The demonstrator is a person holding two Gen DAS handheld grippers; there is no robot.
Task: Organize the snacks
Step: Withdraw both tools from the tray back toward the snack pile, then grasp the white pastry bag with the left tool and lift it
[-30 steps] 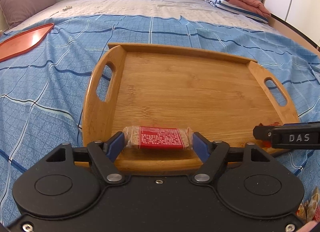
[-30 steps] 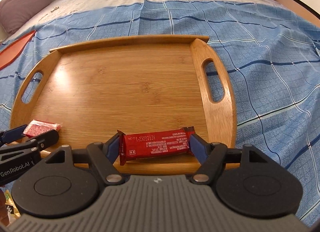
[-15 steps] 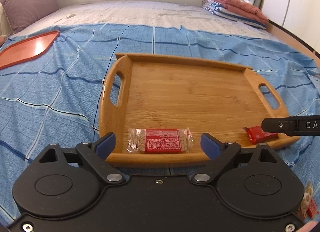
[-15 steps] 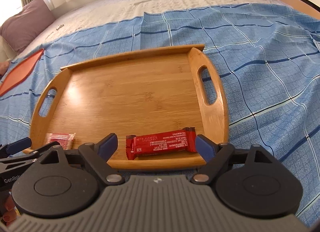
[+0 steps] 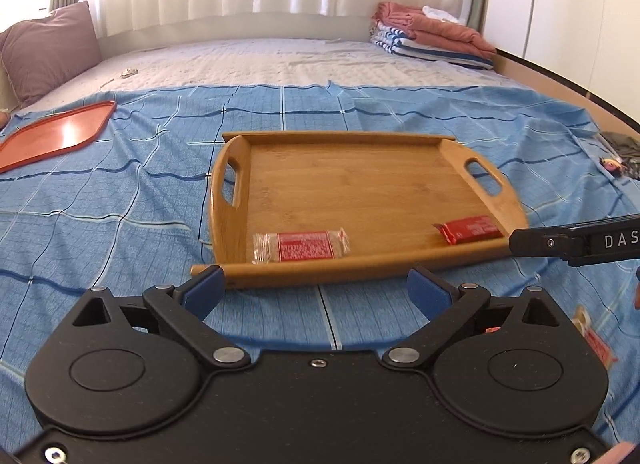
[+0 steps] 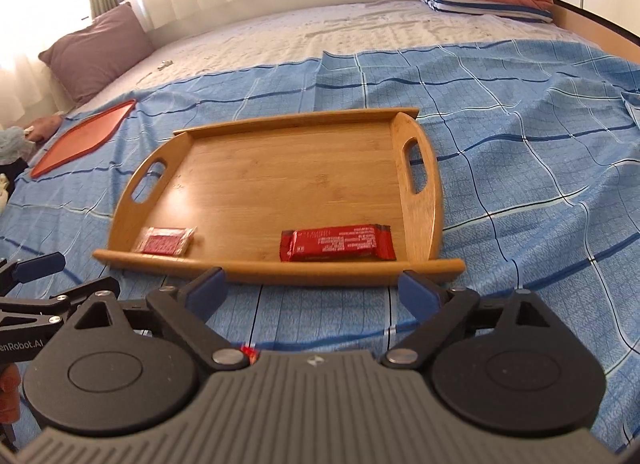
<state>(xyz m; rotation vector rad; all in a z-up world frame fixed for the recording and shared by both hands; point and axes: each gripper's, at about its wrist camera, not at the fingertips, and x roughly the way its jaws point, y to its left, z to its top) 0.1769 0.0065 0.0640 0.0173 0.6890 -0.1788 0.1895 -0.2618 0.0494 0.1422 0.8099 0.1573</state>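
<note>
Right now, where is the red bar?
In the right wrist view the red bar lies flat on the wooden tray, by its near rim toward the right handle, with the clear-wrapped bar at the left.

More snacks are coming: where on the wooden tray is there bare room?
The wooden tray is bare from its far rim down between both handles. Only the near edge is taken: the clear-wrapped bar near left, the red bar near right, with a gap between them.

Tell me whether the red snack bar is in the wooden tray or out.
In. The red snack bar lies flat on the wooden tray floor, just inside its near rim, no gripper touching it.
</note>
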